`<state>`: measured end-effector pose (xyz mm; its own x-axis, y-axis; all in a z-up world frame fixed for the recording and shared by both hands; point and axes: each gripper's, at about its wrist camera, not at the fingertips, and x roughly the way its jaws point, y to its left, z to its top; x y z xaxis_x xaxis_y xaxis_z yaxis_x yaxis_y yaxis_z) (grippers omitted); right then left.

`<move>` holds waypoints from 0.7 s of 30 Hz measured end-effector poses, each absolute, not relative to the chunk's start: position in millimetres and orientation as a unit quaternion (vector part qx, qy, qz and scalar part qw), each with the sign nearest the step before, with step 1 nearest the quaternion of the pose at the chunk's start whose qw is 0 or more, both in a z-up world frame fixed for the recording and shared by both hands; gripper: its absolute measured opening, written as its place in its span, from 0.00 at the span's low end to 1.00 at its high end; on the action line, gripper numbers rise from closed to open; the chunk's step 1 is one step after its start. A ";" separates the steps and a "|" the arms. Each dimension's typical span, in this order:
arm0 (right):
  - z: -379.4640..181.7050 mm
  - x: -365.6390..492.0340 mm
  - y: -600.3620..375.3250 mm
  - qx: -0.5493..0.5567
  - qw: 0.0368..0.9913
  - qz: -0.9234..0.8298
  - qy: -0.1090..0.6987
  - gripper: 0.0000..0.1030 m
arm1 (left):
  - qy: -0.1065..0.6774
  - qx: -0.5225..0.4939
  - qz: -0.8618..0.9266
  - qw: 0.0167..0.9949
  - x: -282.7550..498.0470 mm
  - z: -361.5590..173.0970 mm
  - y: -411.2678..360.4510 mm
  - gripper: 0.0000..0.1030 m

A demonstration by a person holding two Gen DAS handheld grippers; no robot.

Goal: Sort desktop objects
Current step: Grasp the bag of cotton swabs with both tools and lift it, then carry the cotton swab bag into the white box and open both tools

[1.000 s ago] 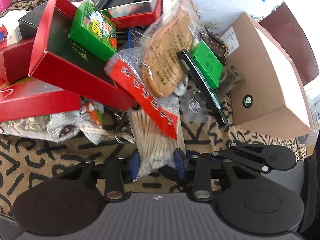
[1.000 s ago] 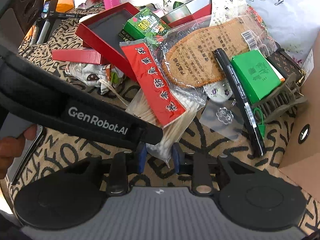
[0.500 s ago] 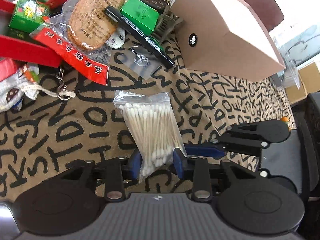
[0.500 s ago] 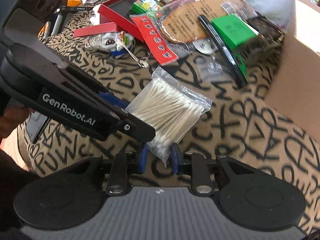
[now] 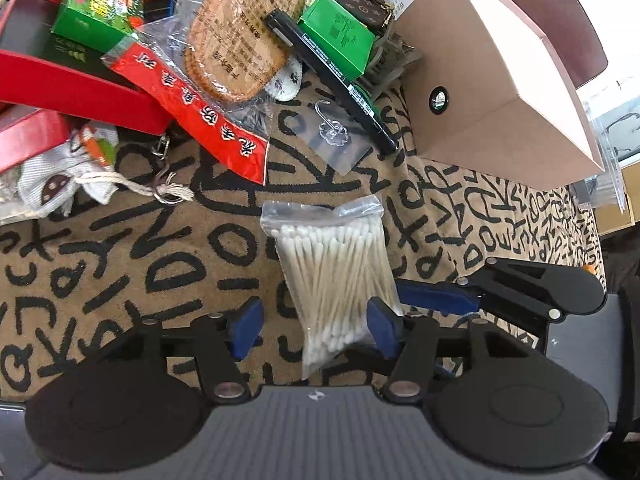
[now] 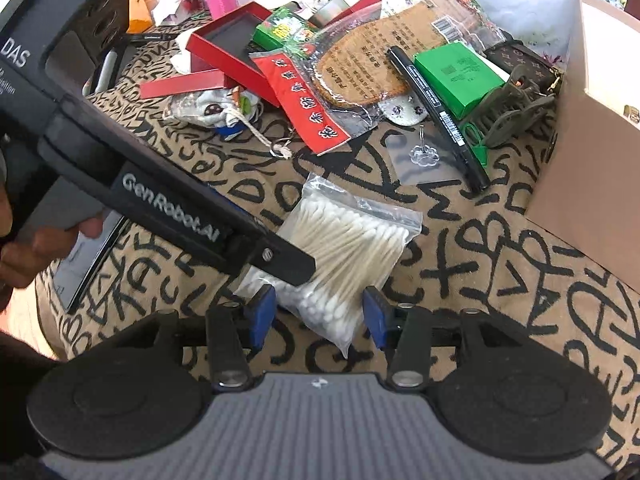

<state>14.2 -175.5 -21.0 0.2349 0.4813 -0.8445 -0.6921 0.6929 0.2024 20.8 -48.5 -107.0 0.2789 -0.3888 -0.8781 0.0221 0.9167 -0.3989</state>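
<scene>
Clear zip bag of cotton swabs (image 5: 334,276) lies on patterned desk cloth (image 5: 120,264), apart from clutter pile. Left gripper (image 5: 316,326) and right gripper (image 6: 316,314) fingers both spread, gripping nothing. Marker (image 6: 438,116), green box (image 6: 456,76), hair claw (image 6: 514,110) unsorted; cardboard box (image 5: 500,92) alongside.

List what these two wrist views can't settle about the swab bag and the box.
- Cardboard box interior: left wrist view sees only outer walls; right wrist view cuts it at the frame edge.
- Bag of cotton swabs, near-left corner: the left gripper's finger covers it in the right wrist view.
- Whether the right-hand pad of the open left gripper touches the bag: overlap only, cannot tell.
- Marker label: too small.
</scene>
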 end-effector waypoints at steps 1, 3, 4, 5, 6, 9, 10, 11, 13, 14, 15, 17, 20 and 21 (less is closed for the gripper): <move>-22.3 16.2 -174.8 -0.103 0.779 0.373 0.493 0.46 | 0.586 -0.160 -0.133 0.783 21.3 -107.5 -49.1 0.57; -23.6 18.3 -175.4 -0.097 0.780 0.370 0.496 0.46 | 0.589 -0.163 -0.136 0.780 22.2 -109.3 -50.4 0.55; -24.7 18.6 -175.9 -0.098 0.780 0.368 0.497 0.46 | 0.591 -0.163 -0.135 0.778 22.3 -110.9 -51.1 0.55; -27.2 19.2 -176.1 -0.100 0.778 0.364 0.502 0.46 | 0.593 -0.164 -0.134 0.777 22.9 -113.0 -52.0 0.55; -31.7 20.5 -176.3 -0.099 0.773 0.360 0.513 0.46 | 0.594 -0.167 -0.135 0.776 22.8 -114.0 -52.8 0.50; -34.8 21.2 -179.0 -0.084 0.777 0.351 0.517 0.37 | 0.586 -0.165 -0.146 0.780 21.3 -107.7 -58.1 0.35; -32.9 20.3 -178.1 -0.087 0.778 0.348 0.515 0.34 | 0.582 -0.152 -0.148 0.785 20.4 -103.9 -61.3 0.34; -30.5 18.1 -177.1 -0.095 0.780 0.350 0.510 0.33 | 0.577 -0.141 -0.151 0.790 19.3 -99.2 -63.7 0.33; -25.1 14.1 -177.2 -0.105 0.785 0.354 0.498 0.31 | 0.563 -0.130 -0.157 0.801 17.0 -88.6 -65.9 0.32; -20.9 12.4 -178.6 -0.106 0.789 0.355 0.491 0.31 | 0.554 -0.127 -0.161 0.807 15.2 -82.1 -65.8 0.32; -15.5 10.8 -180.6 -0.106 0.794 0.356 0.482 0.30 | 0.545 -0.126 -0.163 0.813 13.0 -75.1 -65.5 0.32; -2.5 8.4 -186.7 -0.099 0.803 0.359 0.465 0.29 | 0.527 -0.131 -0.168 0.823 8.8 -61.1 -64.2 0.32; 20.9 4.8 -197.8 -0.083 0.819 0.362 0.437 0.29 | 0.501 -0.139 -0.173 0.837 6.8 -39.0 -63.9 0.32; 27.9 4.6 -200.7 -0.077 0.824 0.361 0.429 0.28 | 0.492 -0.138 -0.175 0.842 7.2 -31.2 -66.5 0.32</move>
<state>4.6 -200.7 27.9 0.3713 0.5300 -0.7624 -0.6616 0.7271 0.1833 7.2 -66.5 -31.2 0.4554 -0.4309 -0.7791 0.1595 0.9004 -0.4048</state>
